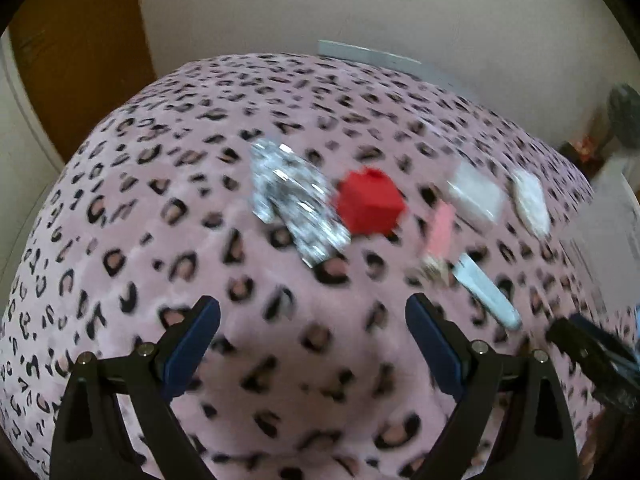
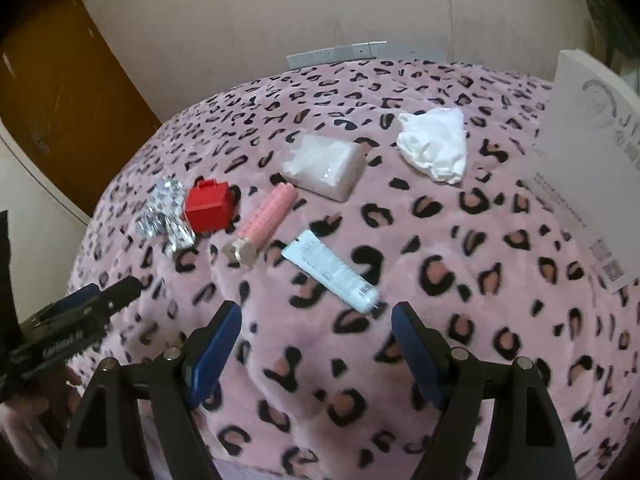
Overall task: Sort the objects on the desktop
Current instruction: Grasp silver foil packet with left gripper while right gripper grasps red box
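Note:
On a pink leopard-print cover (image 2: pixel 440 248) lie a crumpled silver foil wrapper (image 2: pixel 164 210), a small red box (image 2: pixel 209 205), a pink ribbed roller (image 2: pixel 266 216), a white tube (image 2: pixel 330 270), a clear tissue pack (image 2: pixel 324 166) and a crumpled white cloth (image 2: pixel 434 144). My right gripper (image 2: pixel 316 322) is open and empty, just short of the tube's cap end. The blurred left wrist view shows the foil (image 1: pixel 296 200), red box (image 1: pixel 370 202), roller (image 1: pixel 438 232), tube (image 1: pixel 486 290), pack (image 1: pixel 476 192) and cloth (image 1: pixel 530 202). My left gripper (image 1: pixel 312 316) is open, empty, well short of the foil.
A white printed box (image 2: pixel 592 160) stands at the cover's right side. A grey power strip (image 2: pixel 336 54) lies at the far edge against the wall. A brown door (image 2: pixel 60 92) is at the left. The left gripper's fingers (image 2: pixel 116 294) show at the right wrist view's left edge.

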### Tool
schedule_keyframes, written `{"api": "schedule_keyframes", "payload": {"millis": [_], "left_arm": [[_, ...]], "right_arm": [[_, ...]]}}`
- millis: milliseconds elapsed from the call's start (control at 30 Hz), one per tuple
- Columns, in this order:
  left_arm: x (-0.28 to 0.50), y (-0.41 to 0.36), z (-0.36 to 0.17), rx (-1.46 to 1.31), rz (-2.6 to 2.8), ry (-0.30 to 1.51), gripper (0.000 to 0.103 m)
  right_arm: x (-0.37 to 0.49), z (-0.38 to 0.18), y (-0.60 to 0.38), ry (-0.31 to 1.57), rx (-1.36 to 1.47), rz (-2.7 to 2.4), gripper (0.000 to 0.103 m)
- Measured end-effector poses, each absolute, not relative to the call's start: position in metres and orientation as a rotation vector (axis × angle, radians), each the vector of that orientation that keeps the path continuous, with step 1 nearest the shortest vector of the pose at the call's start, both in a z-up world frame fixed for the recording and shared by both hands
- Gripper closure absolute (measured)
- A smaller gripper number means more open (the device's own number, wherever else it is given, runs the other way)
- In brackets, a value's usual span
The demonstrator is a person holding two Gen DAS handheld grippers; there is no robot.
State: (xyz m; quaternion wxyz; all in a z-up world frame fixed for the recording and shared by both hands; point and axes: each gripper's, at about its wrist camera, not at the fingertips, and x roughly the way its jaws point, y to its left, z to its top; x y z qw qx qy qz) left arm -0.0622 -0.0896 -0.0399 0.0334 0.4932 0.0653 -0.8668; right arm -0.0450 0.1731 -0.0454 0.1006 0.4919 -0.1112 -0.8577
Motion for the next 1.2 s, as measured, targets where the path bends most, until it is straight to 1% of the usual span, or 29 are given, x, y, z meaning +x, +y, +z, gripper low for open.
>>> {"api": "schedule_keyframes", "payload": {"millis": [167, 300, 533, 733, 833, 933, 1067, 1200], "left_arm": [[-0.099, -0.120, -0.049, 1.483, -2.578, 0.334, 0.008], [-0.129, -0.136, -0.064, 1.476, -2.510, 0.410, 0.008], [-0.166, -0.149, -0.092, 1.529, -2.455, 0.527, 0.008], [-0.181, -0.150, -0.109, 1.569, -2.447, 0.609, 0.008], [-0.187, -0.152, -0.116, 1.582, -2.435, 0.640, 0.005], [-0.192, -0.153, -0.123, 1.595, -2.423, 0.670, 0.001], [-0.198, -0.156, -0.131, 1.611, -2.410, 0.725, 0.000], [-0.204, -0.148, -0.134, 1.625, -2.413, 0.680, 0.000]], "right_arm": [[-0.084, -0.038, 0.143, -0.352, 1.390, -2.486, 0.023], [-0.124, -0.040, 0.114, -0.419, 1.377, -2.413, 0.023], [-0.176, -0.065, 0.079, -0.514, 1.459, -2.306, 0.023], [-0.195, -0.087, 0.063, -0.545, 1.556, -2.221, 0.023], [-0.199, -0.100, 0.060, -0.542, 1.613, -2.191, 0.023], [-0.199, -0.110, 0.051, -0.474, 1.638, -2.186, 0.023], [-0.200, -0.117, 0.046, -0.426, 1.619, -2.223, 0.023], [-0.203, -0.124, 0.038, -0.337, 1.605, -2.254, 0.023]]}}
